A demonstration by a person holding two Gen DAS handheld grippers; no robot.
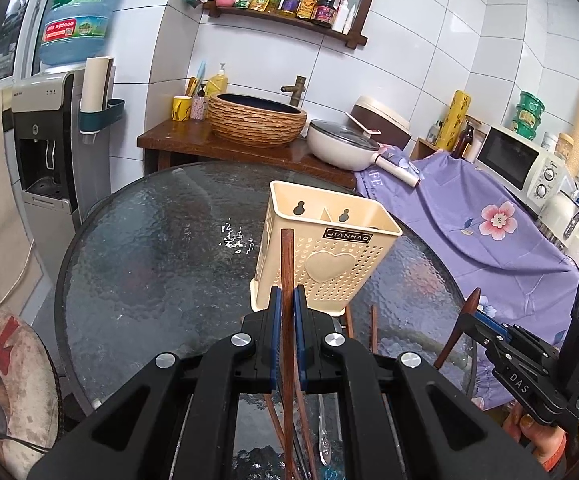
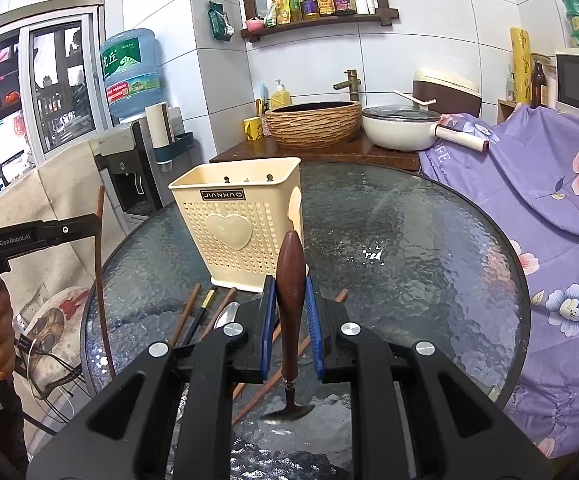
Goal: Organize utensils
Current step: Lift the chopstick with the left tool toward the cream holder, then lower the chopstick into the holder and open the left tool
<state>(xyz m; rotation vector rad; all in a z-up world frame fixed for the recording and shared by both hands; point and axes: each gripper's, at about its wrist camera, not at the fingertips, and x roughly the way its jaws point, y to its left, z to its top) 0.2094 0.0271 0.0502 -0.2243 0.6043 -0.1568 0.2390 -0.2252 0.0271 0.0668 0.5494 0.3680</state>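
Both tongs are gripping and nothing is binned yet: left tongs (image 1: 287,304) are clamping a chopstick (image 1: 287,264), right tongs (image 2: 291,300) a wooden-handled utensil (image 2: 289,280), the holder (image 2: 241,224) standing at 12 o'clock and loose utensils (image 2: 205,312) lying on the worktop (image 2: 409,248).

Both views are bright and evenly lit, with soft daylight from the window (image 2: 55,80) left of the utensil holder (image 2: 241,224). The glass desk (image 1: 149,264) shows small white glare spots just beside the holder. Fisheye distortion bends the wall tiles, and black vignetting fills the corners. Focus is sharp throughout.
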